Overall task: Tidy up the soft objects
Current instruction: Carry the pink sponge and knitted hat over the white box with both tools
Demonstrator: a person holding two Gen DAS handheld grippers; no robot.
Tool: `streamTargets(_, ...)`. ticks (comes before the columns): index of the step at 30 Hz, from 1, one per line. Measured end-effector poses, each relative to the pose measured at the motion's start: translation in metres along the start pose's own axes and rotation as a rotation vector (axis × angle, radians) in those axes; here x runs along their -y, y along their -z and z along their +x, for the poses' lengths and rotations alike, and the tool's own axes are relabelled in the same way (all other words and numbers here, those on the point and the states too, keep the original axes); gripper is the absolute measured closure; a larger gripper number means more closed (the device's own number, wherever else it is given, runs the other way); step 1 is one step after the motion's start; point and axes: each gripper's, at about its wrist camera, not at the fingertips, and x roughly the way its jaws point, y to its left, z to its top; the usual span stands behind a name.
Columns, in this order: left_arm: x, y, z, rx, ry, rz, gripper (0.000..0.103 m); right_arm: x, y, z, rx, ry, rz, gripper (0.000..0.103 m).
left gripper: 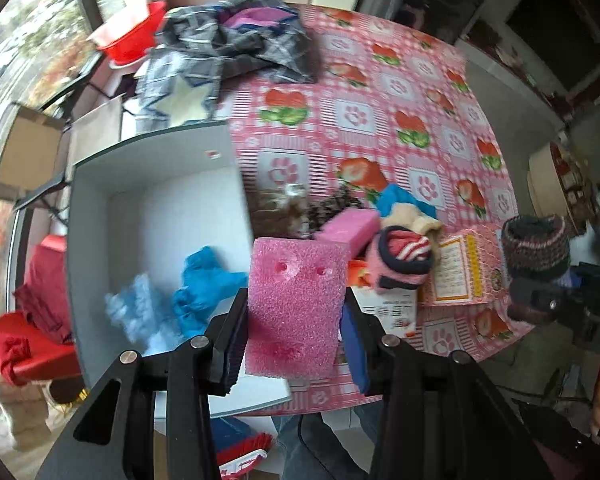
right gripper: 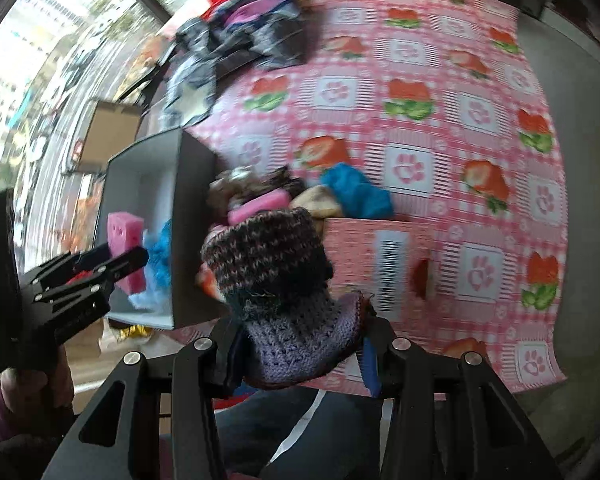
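Observation:
My left gripper is shut on a pink foam sponge and holds it at the right edge of a grey open box. Blue cloths lie inside the box. My right gripper is shut on a purple and dark knitted sock, held above the table's near edge. From the right wrist view the left gripper with the sponge is over the box. A heap of soft items lies beside the box: a second pink sponge, striped socks, a blue cloth.
A pink patterned tablecloth covers the table. A crumpled plaid cloth lies at the far left corner by a red bowl. A pink packet lies by the heap. A red chair stands left of the table.

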Motion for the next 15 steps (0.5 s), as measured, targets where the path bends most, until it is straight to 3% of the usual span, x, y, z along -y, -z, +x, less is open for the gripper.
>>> streamTargets(15,-0.081,0.045,-0.023,0.04,-0.064,-0.243,0.057,-0.109,-0.012,0.025,-0.069,-0.019,-0.326,0.056)
